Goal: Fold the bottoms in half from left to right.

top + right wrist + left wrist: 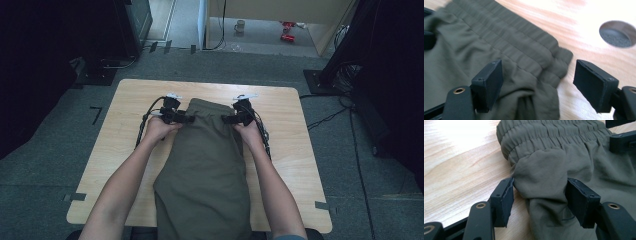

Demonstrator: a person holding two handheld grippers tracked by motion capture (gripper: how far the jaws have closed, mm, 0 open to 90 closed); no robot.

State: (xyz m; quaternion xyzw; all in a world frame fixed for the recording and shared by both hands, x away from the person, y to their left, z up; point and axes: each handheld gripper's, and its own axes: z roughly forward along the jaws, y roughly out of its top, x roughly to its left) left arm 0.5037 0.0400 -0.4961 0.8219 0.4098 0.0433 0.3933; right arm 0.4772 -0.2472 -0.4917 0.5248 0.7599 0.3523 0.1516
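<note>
Both grippers, left (539, 195) and right (537, 82), stand open astride the olive trousers' (205, 160) waistband (fabric bunched between).

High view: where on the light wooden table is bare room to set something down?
The light wooden table is bare along its left side and along its right side, each beside the olive-green elastic-waist trousers. The middle is crowded: trousers, left gripper, right gripper and forearms.

Your left tongs (540, 195) stand apart around a bunched fold of the olive trousers (554, 157), just below their gathered waistband (544, 135), on the wooden desk (461, 165).
</note>
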